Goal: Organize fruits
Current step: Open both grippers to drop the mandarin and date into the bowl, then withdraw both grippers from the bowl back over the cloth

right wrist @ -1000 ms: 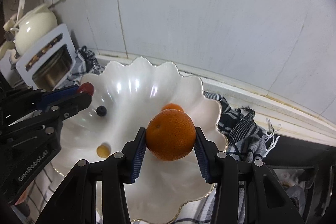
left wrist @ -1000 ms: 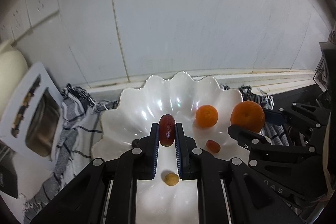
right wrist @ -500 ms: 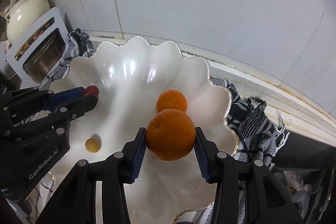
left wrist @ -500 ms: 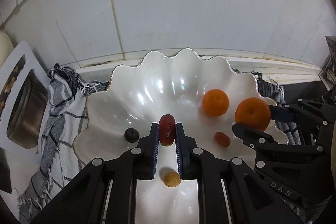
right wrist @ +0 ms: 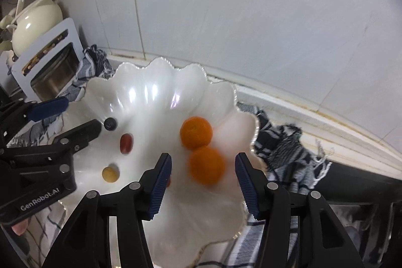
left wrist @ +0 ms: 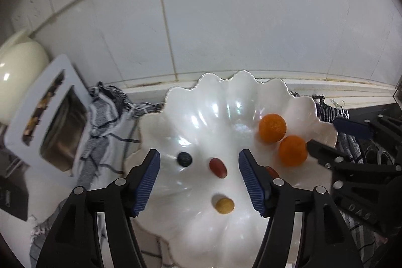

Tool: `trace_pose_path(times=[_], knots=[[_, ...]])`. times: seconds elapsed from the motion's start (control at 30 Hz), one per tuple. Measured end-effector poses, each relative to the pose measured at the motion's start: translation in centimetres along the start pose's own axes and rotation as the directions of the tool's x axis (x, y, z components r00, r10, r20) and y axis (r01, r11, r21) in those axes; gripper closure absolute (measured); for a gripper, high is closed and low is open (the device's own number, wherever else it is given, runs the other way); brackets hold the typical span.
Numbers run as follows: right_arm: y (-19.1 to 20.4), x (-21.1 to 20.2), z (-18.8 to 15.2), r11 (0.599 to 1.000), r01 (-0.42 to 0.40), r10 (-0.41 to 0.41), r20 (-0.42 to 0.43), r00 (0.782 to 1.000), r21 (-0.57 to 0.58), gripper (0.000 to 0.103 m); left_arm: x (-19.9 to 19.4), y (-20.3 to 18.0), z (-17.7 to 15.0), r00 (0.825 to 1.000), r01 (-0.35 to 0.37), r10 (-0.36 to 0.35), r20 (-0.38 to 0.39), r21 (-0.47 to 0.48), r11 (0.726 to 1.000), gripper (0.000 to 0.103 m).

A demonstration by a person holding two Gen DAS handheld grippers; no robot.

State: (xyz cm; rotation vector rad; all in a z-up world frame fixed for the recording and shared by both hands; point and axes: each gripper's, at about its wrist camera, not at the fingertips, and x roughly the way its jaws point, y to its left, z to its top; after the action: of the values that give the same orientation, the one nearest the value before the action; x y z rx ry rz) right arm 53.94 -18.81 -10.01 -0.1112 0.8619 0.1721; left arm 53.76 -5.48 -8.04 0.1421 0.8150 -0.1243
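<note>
Both grippers gaping, empty: L gripper is hovering over oblong red grape, long axis diagonal; R gripper over blurred round orange mandarin, all in white scalloped bowl.

Left gripper sits at the bottom centre of its own view, jaws spread wide, blue ribbed pads facing inward, nothing between them. Right gripper mirrors it, low centre in its view, jaws equally wide. Each one pokes into the other's frame from the side edge.
</note>
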Motion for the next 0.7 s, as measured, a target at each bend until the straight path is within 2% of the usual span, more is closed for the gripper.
trace_pose_path(times=[0.13,0.23,0.4,0.7], knots=[[-0.1,-2.5,-0.8,1.0,0.023,-0.023,0.054,0.998,0.002,0.043,-2.1,0.1,-0.6,0.999,-0.028,0.028,0.035,-0.001,1.0,0.026],[-0.1,-4.3,-1.4,1.0,0.029,-0.03,0.098,0.995,0.007,0.043,-4.0,0.0,-1.2,0.998,-0.032,0.032,0.061,-0.008,0.999,0.022],[0.0,-7.5,-2.6,0.999,0.029,-0.032,0.16,0.987,0.02,0.043,-7.0,-0.3,-1.9,0.993,-0.045,0.047,0.107,-0.017,0.999,0.018],[0.0,-13.3,-5.5,0.999,0.026,-0.035,0.269,0.963,0.04,0.043,-13.8,-1.6,-4.2,0.969,-0.075,0.076,0.234,-0.012,0.997,0.014]])
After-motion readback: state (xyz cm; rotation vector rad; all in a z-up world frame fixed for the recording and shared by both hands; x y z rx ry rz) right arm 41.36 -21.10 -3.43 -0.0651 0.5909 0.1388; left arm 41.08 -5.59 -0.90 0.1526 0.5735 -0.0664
